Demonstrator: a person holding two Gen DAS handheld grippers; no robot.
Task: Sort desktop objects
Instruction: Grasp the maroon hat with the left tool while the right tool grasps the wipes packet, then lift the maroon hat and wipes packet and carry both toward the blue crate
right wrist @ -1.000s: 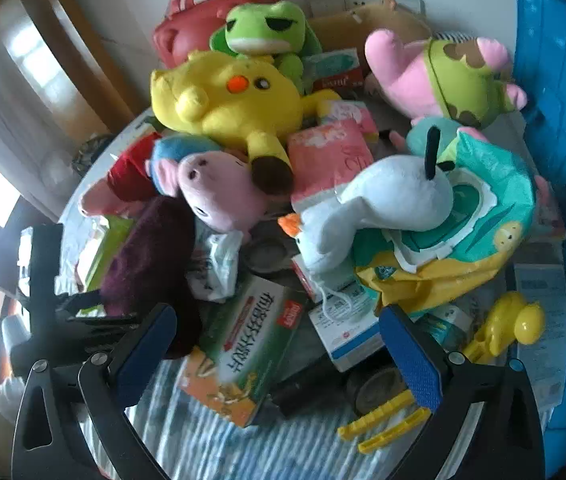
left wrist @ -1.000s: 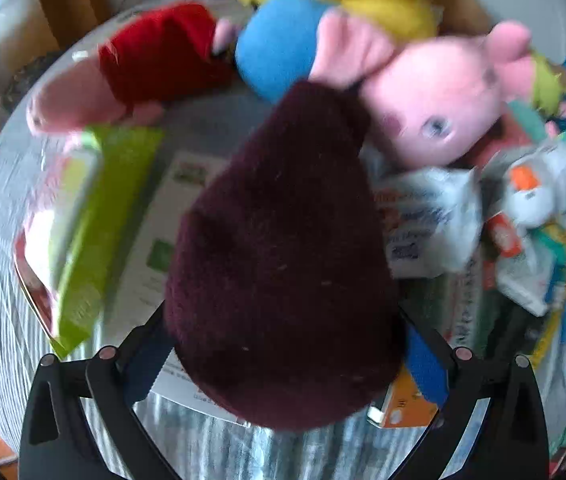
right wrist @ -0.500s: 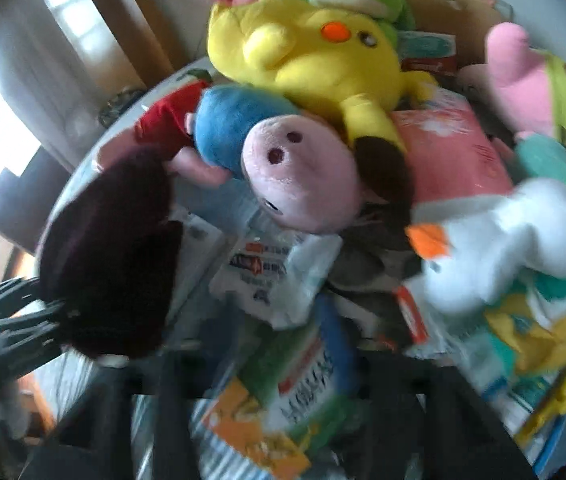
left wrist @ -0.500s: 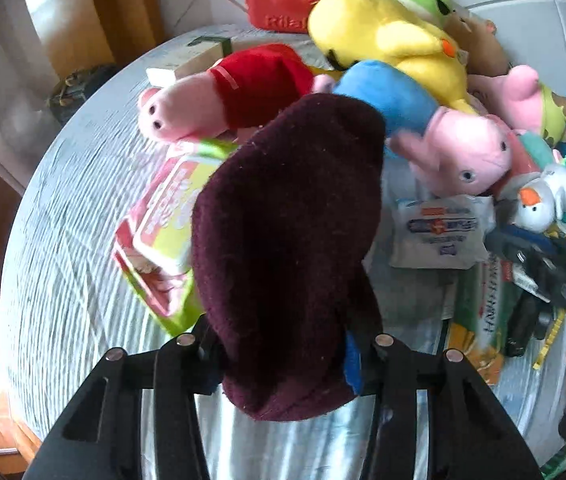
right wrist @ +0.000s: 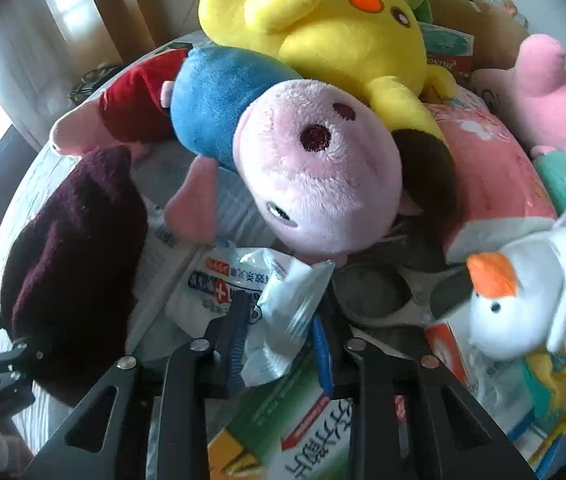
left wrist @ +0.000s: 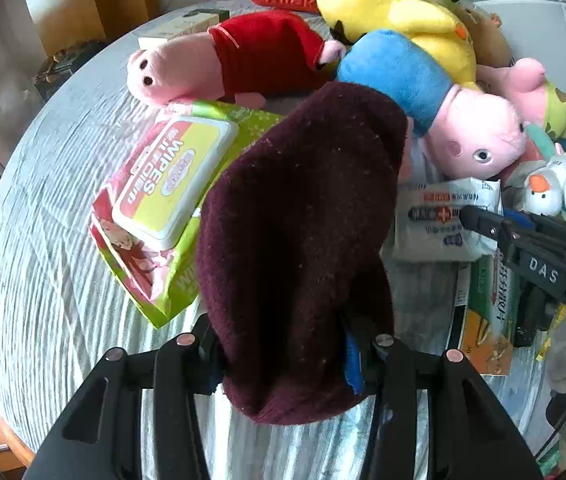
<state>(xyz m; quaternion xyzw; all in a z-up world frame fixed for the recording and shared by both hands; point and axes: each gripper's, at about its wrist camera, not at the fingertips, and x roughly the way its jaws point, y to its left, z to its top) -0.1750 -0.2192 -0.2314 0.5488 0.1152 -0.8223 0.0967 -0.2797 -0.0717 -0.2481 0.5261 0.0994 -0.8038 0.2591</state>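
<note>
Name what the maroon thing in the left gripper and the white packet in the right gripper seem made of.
Maroon thing: looks like knitted or fleecy fabric, matte, fuzzy with lint specks. White packet: likely thin plastic film, glossy, creased and crinkled where the pads pinch it.

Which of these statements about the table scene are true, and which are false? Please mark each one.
1. The left hand-held gripper holds a maroon sock. True.
2. The right hand-held gripper is wide open and empty. False: it is shut on a white packet.
3. The wipes pack lies beside the red-shirted pig. True.
4. The yellow plush lies under the blue-shirted pig. False: it lies on top.
</note>
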